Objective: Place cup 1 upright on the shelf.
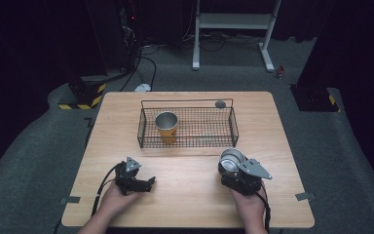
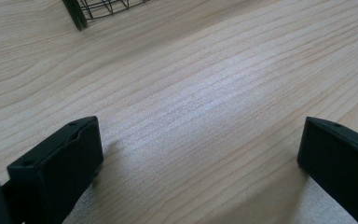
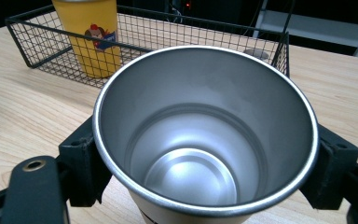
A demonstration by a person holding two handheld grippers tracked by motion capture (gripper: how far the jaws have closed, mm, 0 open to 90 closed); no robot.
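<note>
A steel cup (image 1: 231,159) with a silver inside stands upright on the wooden table (image 1: 190,204) at the front right. My right gripper (image 1: 233,168) is shut on it. In the right gripper view the cup (image 3: 205,140) sits between the two black jaws, one pressed on each side of its wall. A yellow cup (image 1: 167,127) with a cartoon print (image 3: 103,36) stands upright in the left part of a black wire basket (image 1: 199,142). My left gripper (image 1: 145,183) rests open near the front left, its jaws spread wide over bare wood (image 2: 200,154).
The basket (image 3: 28,51) lies across the middle of the table, just beyond the steel cup; its corner (image 2: 77,14) shows ahead of my left gripper. A small dark round object (image 1: 220,104) is by the basket's far right corner. Cables and a white stand are on the floor beyond.
</note>
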